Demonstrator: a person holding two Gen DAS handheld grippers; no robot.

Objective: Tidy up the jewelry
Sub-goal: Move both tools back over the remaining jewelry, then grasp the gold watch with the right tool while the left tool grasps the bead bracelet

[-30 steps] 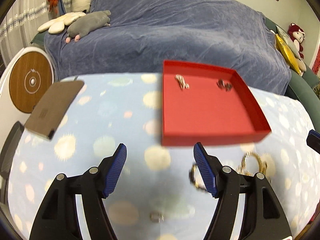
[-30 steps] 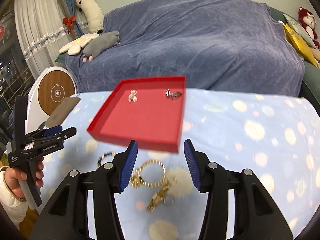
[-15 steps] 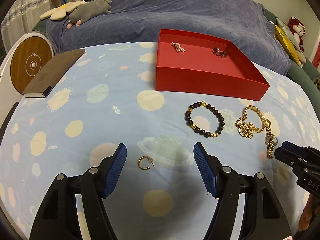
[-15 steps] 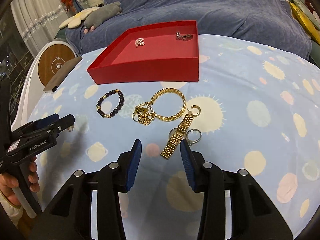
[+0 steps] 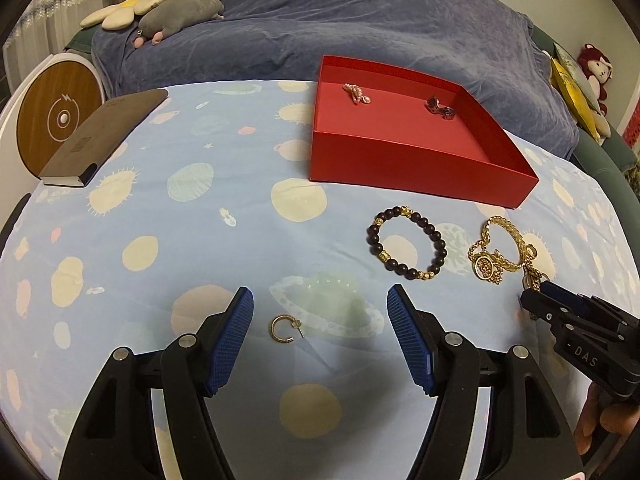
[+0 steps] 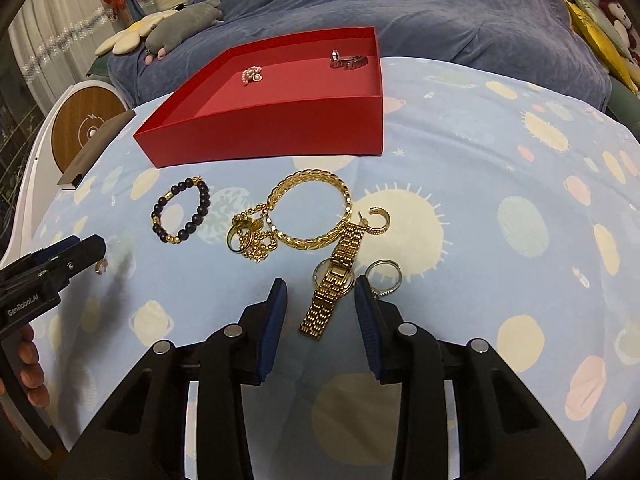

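Observation:
A red tray (image 5: 416, 168) (image 6: 280, 128) holds a pink piece (image 5: 357, 94) and a dark ring (image 5: 439, 107). My left gripper (image 5: 320, 334) is open low over the cloth, with a small gold hoop earring (image 5: 283, 329) between its fingers. My right gripper (image 6: 320, 316) is open around a gold watch (image 6: 334, 280). Beside the watch lie a silver ring (image 6: 385, 276), a gold hoop earring (image 6: 378, 221), a gold chain bracelet (image 6: 310, 210), a gold necklace clump (image 6: 250, 236) and a dark bead bracelet (image 6: 182, 210) (image 5: 406, 242).
The table has a light blue planet-print cloth (image 5: 180, 220). A brown notebook (image 5: 106, 136) lies at the far left. A round wooden-faced device (image 5: 56, 120) stands beyond the left edge. A blue-covered sofa (image 5: 340, 28) with plush toys runs behind.
Both grippers have dropped toward the table and tilted down. The left one has come over the small hoop earring. The right one has moved forward around the gold watch and narrowed slightly.

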